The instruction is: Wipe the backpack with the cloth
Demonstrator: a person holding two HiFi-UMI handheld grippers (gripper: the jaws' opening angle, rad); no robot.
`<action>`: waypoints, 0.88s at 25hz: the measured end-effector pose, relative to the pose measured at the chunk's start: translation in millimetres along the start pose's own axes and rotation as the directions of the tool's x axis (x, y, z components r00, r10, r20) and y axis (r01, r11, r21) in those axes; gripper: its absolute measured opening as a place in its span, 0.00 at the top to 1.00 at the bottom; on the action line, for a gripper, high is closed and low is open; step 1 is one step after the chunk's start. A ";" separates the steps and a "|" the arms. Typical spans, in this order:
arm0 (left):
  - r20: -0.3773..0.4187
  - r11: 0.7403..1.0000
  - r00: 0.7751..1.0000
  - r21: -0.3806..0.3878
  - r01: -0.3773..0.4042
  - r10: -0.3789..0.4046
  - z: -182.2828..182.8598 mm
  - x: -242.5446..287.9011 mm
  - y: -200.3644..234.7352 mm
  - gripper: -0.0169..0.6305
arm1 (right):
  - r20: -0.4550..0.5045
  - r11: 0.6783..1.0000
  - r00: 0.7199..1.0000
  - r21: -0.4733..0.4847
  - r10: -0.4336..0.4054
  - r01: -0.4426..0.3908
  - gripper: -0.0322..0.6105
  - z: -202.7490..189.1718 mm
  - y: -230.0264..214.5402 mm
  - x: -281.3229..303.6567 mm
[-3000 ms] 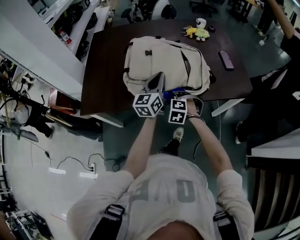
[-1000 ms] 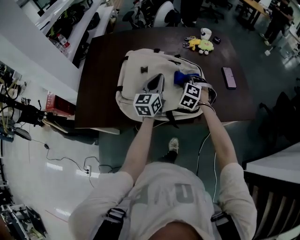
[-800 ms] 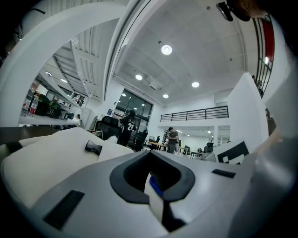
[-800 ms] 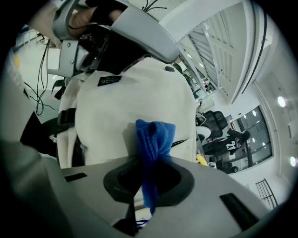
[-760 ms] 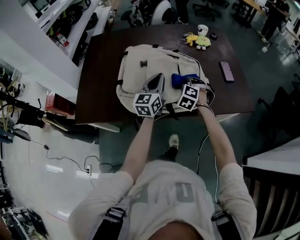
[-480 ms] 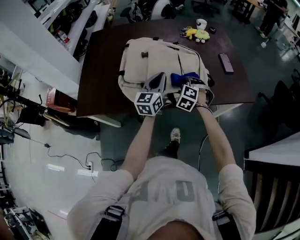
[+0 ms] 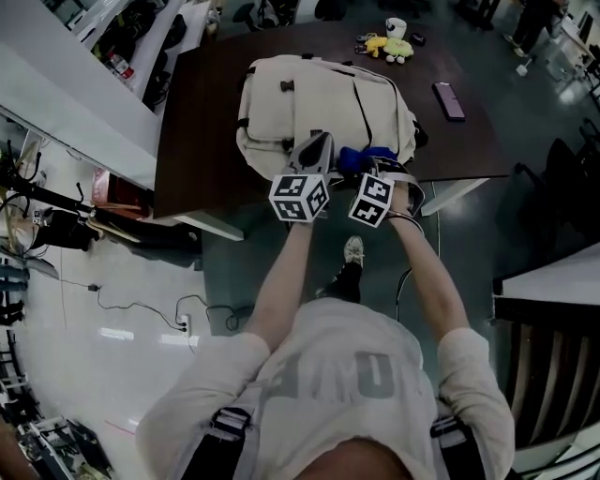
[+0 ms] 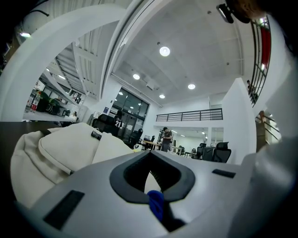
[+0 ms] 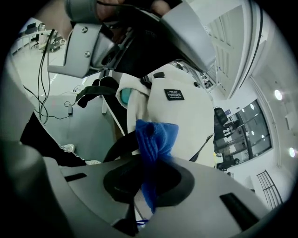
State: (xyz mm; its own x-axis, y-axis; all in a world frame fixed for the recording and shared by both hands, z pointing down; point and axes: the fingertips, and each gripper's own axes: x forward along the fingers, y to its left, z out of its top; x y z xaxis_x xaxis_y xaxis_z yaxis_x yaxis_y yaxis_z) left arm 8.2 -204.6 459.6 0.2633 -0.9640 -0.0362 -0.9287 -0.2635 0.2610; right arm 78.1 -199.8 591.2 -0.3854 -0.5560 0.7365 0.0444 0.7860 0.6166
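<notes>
Open-plan office floor runs all round a dark desk (image 7: 197, 103), and in the head view a cream backpack (image 7: 319, 98) lies flat on it, filling much of the near middle; a phone (image 7: 448, 100) lies well apart to the right, and a yellow plush toy (image 7: 394, 47) and a mug (image 7: 396, 26) sit by the far edge. The left hand-held gripper (image 7: 319, 142) reaches over the pack's near edge, and just beside it the right hand-held gripper (image 7: 368, 167) carries a blue cloth (image 7: 361, 157) against the near right corner of the pack. The left gripper view shows the left hand-held gripper (image 8: 150, 155) with its jaws pressed together and nothing plainly between the tips; a small blue scrap sits deep in the slot, and I cannot tell what it is. Beyond it rises the backpack (image 8: 60, 153), with a bright hall of desks and chairs behind. The right gripper view shows the right hand-held gripper (image 9: 149, 162) pinching the cloth (image 9: 156, 139), which stands bunched above the jaws just in front of the backpack (image 9: 177, 121), below its black label (image 9: 173, 95). Wiping looks under way at this near corner. No dirt or damp trace shows what is already covered, so most of the top and the far side should probably count as left to do.
</notes>
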 end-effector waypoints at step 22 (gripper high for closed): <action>0.005 0.999 1.000 -0.037 -0.022 0.023 4.1 95.4 36.6 0.97 | 0.029 0.977 0.976 -0.013 -0.214 0.215 0.89 -27.7 -258.6 20.1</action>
State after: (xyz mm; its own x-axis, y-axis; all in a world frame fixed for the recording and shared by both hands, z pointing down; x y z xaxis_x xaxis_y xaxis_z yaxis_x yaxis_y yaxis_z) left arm -1.8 -306.4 461.7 0.2409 -0.9699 -0.0354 -0.9242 -0.2404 0.2969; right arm 84.4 -421.8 454.2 -0.4123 -0.7033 0.5791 -0.0275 0.6449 0.7637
